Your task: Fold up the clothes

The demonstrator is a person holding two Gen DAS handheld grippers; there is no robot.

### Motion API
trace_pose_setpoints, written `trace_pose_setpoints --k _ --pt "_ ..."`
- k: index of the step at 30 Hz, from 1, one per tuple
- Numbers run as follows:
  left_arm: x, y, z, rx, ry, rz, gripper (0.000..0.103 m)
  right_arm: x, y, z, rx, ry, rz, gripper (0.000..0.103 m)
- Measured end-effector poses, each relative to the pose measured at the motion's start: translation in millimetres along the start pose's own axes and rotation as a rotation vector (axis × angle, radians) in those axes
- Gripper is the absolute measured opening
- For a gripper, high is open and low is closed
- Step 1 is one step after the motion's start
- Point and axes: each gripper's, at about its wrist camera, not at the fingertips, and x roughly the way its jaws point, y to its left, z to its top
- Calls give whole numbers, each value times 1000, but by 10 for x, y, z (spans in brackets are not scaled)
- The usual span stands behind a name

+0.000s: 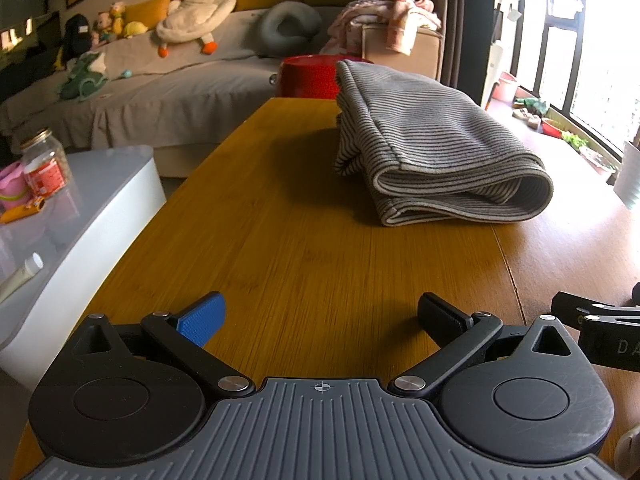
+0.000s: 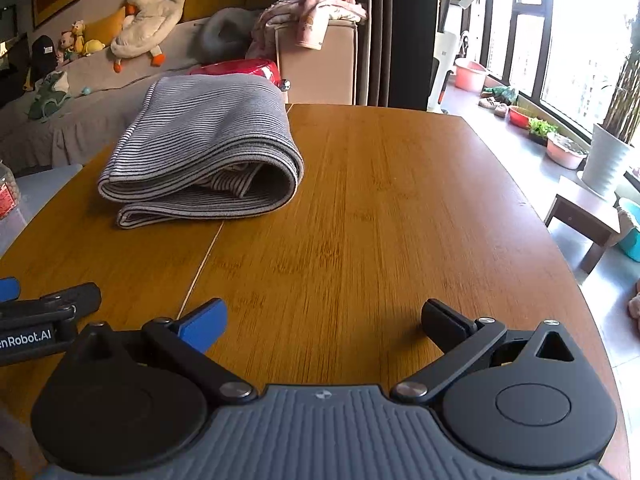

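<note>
A grey striped garment (image 1: 432, 148) lies folded in a thick bundle on the wooden table (image 1: 280, 240), ahead and to the right of my left gripper. It also shows in the right wrist view (image 2: 204, 148), ahead and to the left. My left gripper (image 1: 320, 316) is open and empty, low over the near part of the table. My right gripper (image 2: 324, 320) is open and empty, beside the left one. Part of the right gripper shows at the right edge of the left wrist view (image 1: 600, 328). Both grippers are well apart from the garment.
A red container (image 1: 308, 76) stands past the table's far end. A white low table (image 1: 60, 232) with a jar (image 1: 44, 164) stands to the left. A sofa (image 1: 180, 80) with plush toys is behind. A cardboard box (image 2: 320, 64) holds pink clothes. Plant pots (image 2: 600, 156) line the window.
</note>
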Motion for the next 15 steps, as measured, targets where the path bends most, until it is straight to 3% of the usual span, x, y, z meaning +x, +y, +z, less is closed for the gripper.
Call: trace_pose_setpoints --k 15 --pt "-16 -6 -12 -2 0 1 103 -25 27 -13 1 0 0 103"
